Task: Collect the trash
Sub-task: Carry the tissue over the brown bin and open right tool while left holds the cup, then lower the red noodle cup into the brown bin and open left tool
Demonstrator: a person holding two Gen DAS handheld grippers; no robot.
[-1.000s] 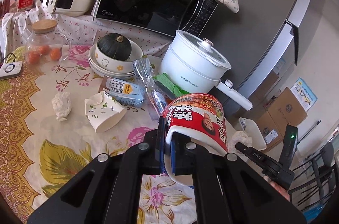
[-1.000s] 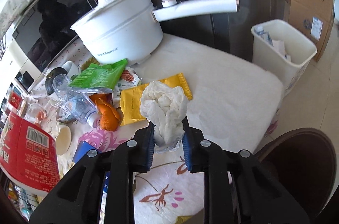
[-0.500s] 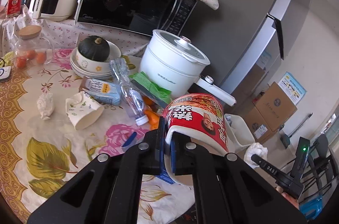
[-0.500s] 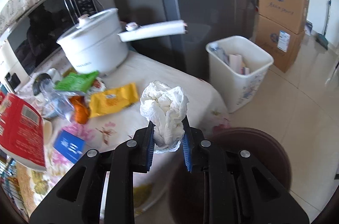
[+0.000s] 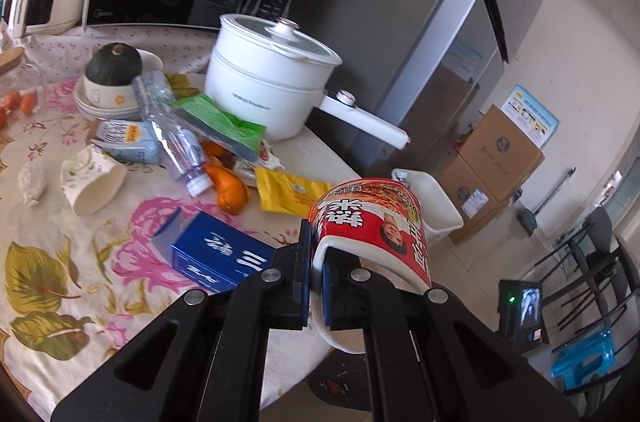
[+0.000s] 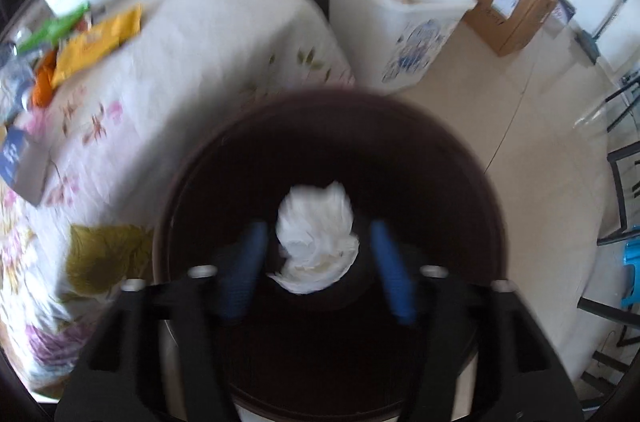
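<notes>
Two grippers: left gripper [image 5: 316,286] pinches noodle cup [image 5: 372,222] rim past table edge [image 5: 320,158], w/ open floor at right. Right gripper [image 6: 320,258] jaws just opened, clear of tissue wad [image 6: 316,234] over dark round bin [image 6: 328,126], lower center.

Red noodle cup [image 5: 372,222], floral tablecloth [image 5: 80,262]

Crumpled white tissue [image 6: 316,238] over a dark round bin [image 6: 472,182]. Red noodle cup [image 5: 372,226] tilted, gripped by its rim.

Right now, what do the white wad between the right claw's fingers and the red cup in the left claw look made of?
White wad: soft tissue paper, judging by its matte crumpled folds. Red cup: probably printed paper or foam, glossy red wrap, plain white rim; hard to say which.
</notes>
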